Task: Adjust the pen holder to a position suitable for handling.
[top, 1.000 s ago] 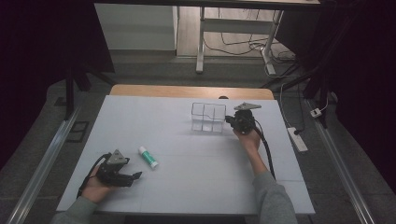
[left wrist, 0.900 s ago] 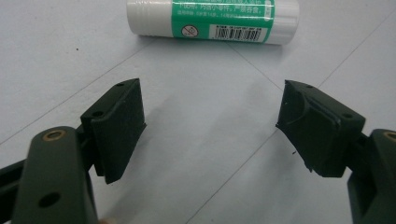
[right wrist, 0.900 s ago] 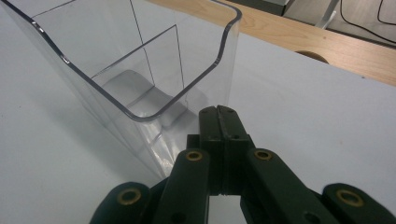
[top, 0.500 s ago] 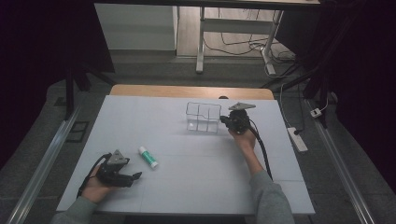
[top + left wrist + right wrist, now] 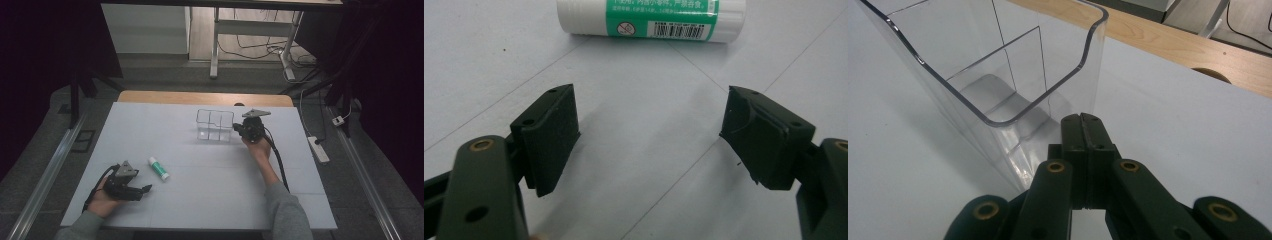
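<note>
- Tongs first, from the high view: my left gripper [image 5: 131,189] lies low at seven o'clock on the pale grey table [image 5: 210,200], jaws spread and holding nothing. The white tube with a green label [image 5: 158,168] rests just beside it, toward one o'clock of that hand and untouched. My right gripper [image 5: 239,130] sits at about one o'clock on the table, its tips against the right wall of the clear plastic divided box [image 5: 214,125].
- Left gripper view: both black jaws stand wide over bare table, and the tube [image 5: 651,20] lies crosswise at twelve o'clock, apart from the pads.
- Right gripper view: my jaws are pressed together with nothing between them, and the clear box [image 5: 998,75] leans beside them at eleven o'clock.
- Risk, as I judge it: the round tube may roll away if one pad nudges it first. The light box could slide or tip if my shut tongs push its wall.
- Surroundings: a wooden strip [image 5: 205,98] edges the far side. Beyond it lie dark floor, cables and a white power strip [image 5: 318,148].
</note>
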The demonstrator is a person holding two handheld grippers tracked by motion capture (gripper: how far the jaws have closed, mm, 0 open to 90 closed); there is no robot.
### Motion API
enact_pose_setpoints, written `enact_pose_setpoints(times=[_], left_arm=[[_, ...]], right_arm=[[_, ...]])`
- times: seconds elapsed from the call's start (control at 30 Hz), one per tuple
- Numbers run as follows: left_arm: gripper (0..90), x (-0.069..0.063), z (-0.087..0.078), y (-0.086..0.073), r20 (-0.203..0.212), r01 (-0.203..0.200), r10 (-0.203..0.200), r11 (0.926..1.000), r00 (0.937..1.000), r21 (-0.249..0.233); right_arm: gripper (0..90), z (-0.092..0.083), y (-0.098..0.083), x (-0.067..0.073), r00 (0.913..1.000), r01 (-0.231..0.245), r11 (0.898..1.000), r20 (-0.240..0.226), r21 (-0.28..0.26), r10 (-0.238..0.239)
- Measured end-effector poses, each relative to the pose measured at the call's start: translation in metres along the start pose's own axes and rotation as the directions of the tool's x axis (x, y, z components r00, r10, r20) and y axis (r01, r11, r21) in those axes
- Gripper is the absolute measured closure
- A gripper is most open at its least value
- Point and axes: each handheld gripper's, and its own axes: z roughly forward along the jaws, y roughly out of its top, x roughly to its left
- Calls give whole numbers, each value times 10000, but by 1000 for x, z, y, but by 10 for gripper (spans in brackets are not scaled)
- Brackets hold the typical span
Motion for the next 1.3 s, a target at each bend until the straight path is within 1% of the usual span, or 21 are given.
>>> enact_pose_setpoints(times=[0.47, 0.8, 0.9, 1.03, 1.13, 1.2, 1.3], left_arm=[[221, 0, 1, -2, -119, 158, -157, 9998, 9998, 97], [220, 0, -4, -6, -245, 263, -262, 9996, 9994, 43], [220, 1, -4, -6, -238, 262, -261, 9997, 9994, 28], [221, 1, -3, -6, -200, 212, -211, 9998, 9996, 29], [221, 1, -4, -5, -167, 212, -212, 9998, 9996, -20], [221, 2, -3, -5, -149, 201, -201, 9998, 9997, -40], [222, 3, -2, -4, -131, 186, -187, 9998, 9997, -59]], right_arm=[[884, 10, 5, 0, 9997, -94, 9999, -228, -138, 91], [885, 13, 7, 1, 9997, -84, 9999, -214, -56, 83], [884, 9, 8, 1, 9991, -138, 9998, -407, -137, 132], [885, 1, 9, 3, 9994, -73, 9999, -347, -114, 69], [884, -4, 9, 6, 9992, -24, 10000, -397, -89, 21], [885, -8, 8, 8, 9992, 71, 9999, -385, -140, -76], [885, -14, 6, 9, 9993, 76, 9999, -354, -149, -81]])
